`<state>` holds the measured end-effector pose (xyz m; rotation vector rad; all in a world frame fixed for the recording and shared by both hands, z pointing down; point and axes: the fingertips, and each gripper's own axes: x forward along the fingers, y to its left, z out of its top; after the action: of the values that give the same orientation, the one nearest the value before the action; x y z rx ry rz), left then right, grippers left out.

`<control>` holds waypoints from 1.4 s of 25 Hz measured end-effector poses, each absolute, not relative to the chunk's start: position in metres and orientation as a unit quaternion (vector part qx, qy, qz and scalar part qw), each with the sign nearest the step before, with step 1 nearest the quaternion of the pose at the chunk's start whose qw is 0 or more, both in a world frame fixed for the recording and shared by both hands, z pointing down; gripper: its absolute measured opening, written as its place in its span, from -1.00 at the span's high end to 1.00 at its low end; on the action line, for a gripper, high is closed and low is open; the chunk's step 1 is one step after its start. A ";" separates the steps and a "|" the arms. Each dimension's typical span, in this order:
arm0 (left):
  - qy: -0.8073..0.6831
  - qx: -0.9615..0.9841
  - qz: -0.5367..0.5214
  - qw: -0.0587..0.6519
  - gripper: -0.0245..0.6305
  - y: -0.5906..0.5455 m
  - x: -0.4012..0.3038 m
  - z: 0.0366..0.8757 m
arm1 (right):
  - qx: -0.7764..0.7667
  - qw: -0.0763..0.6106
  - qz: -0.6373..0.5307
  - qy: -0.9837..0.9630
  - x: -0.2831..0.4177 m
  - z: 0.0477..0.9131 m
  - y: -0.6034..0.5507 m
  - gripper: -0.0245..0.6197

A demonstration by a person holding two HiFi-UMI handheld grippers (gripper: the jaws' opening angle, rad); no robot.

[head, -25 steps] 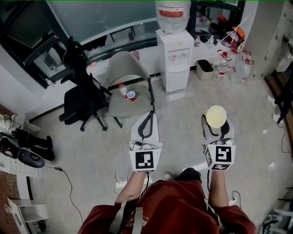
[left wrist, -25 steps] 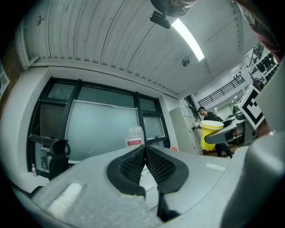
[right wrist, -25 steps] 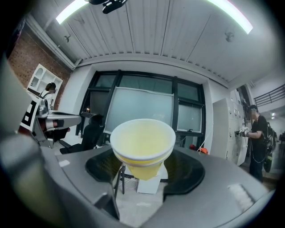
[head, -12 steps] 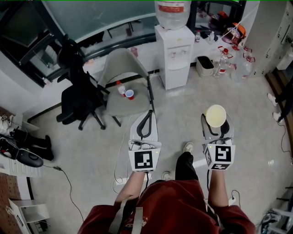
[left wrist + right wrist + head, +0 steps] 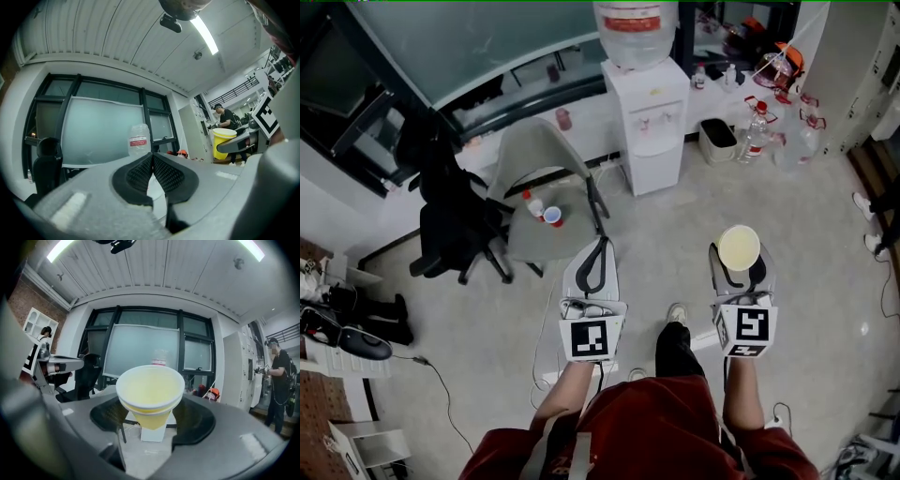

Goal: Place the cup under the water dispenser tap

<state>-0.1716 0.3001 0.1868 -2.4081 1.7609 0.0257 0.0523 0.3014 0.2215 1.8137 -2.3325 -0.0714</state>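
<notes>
Head view: high above, facing steeply down; left gripper (image 5: 600, 246) and right gripper (image 5: 738, 261) low centre, water dispenser (image 5: 650, 112) near top edge. Gripper views: each camera sits low behind its own jaws, facing roughly level toward the window (image 5: 101, 129); cup (image 5: 150, 392) close to the right lens. All three share the dispenser; each gripper view catches the other gripper at its side.

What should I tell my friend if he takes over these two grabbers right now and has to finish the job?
Left gripper: shut, nothing in it.
Right gripper: shut on the yellow cup, which is upright.
Water dispenser: ahead across the floor, with a bottle on top.
Done: the cup is picked up.
Left: walk to the dispenser and set the cup under a tap.
</notes>
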 end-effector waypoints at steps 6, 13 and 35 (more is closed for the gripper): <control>0.586 -0.807 0.004 0.071 0.91 0.228 -0.131 0.188 | 0.611 0.094 -0.010 -0.786 0.093 0.224 0.234 0.04; 0.586 -0.807 -0.004 0.064 0.91 0.151 -0.082 0.187 | 0.607 0.090 0.005 -0.790 0.138 0.226 0.156 0.04; 0.607 -0.792 -0.024 0.059 0.91 0.002 -0.037 0.199 | 0.577 0.098 0.030 -0.810 0.185 0.249 -0.005 0.05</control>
<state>-0.0370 0.0023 0.1987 -2.3984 1.8385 -0.0716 0.1853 -0.0052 0.2486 1.7065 -2.3978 0.0894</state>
